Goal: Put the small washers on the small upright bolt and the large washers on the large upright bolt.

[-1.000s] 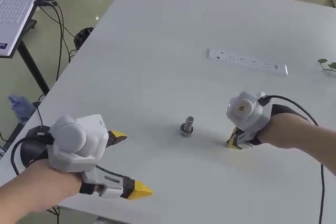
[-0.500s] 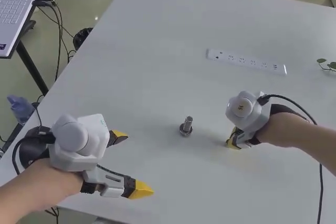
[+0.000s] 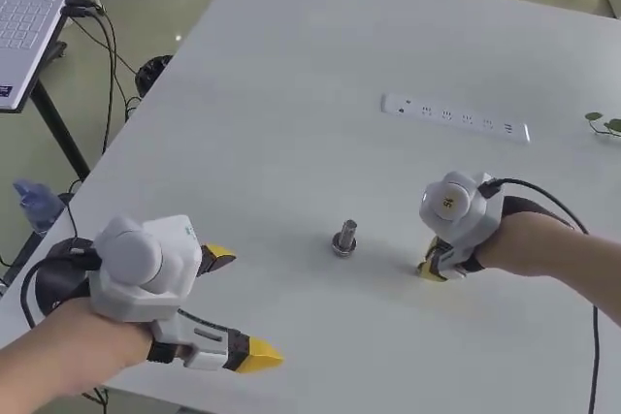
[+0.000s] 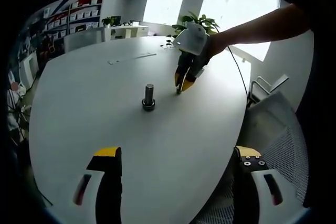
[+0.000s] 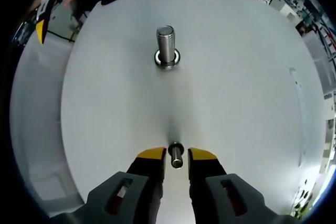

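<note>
The small bolt (image 5: 176, 155) stands upright on the worktop (image 5: 236, 77), its long axis vertical. It is seen almost end-on in the right gripper view, so its thread and any washers on it are too small to make out. In the head view it is hidden behind the right gripper (image 3: 434, 267), which points steeply down at the worktop. That gripper's jaws are drawn close on either side of the small bolt, one yellow tip at each flank. Only slivers of shadow lie between them and the shaft, so I cannot tell whether they pinch it or merely bracket it. Near it, farther out along the jaw line, the large bolt (image 5: 167, 44) also stands upright with its threaded end up. A wider metal ring sits at its foot, and I cannot tell whether that is its head or stacked washers. In the head view the large bolt (image 3: 344, 238) sits between the two grippers, well apart from the left gripper (image 3: 238, 307). The left gripper's jaws are spread wide and hold nothing, hovering over the near edge of the worktop. A white power strip (image 3: 456, 115) lies farther back, and a laptop (image 3: 24, 7) is cut off at the frame's left edge.
</note>
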Tool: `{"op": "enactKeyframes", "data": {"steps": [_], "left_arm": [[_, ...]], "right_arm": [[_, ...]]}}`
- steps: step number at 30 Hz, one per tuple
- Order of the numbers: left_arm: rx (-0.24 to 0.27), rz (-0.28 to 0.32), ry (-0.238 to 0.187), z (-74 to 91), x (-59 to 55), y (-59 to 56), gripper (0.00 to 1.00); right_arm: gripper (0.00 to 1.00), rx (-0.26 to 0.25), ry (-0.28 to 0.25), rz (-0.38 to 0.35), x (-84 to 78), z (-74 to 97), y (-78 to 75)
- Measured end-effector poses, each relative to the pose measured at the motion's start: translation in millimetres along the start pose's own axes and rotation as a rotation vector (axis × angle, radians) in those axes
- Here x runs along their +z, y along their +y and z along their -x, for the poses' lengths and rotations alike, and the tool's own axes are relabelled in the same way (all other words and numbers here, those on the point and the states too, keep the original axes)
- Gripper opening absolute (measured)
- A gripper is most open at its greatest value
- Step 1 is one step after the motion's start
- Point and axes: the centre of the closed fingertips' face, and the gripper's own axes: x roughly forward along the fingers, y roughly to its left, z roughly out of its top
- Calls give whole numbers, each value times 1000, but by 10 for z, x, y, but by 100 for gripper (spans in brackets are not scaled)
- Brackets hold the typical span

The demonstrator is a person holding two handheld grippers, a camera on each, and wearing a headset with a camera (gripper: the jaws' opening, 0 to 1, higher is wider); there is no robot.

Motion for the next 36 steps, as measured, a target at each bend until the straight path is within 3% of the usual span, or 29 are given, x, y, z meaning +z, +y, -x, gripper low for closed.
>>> {"op": "enactKeyframes", "data": {"steps": [6,9,17,36], "left_arm": [[1,0,-8,0,31,1,88],[1,-8,-6,-8,33,-1,88],[0,-15,-5,-17,51,-21,88],[1,-22,-26,-43,168,-74,89]], "right_arm": [[19,-9,-10,-8,-29,60,-17],[20,-15,-49,-50,9,125,-45],[25,-36,-90,-71,30,239,-65],[34,-79,-311,-203,144,680,45]]}}
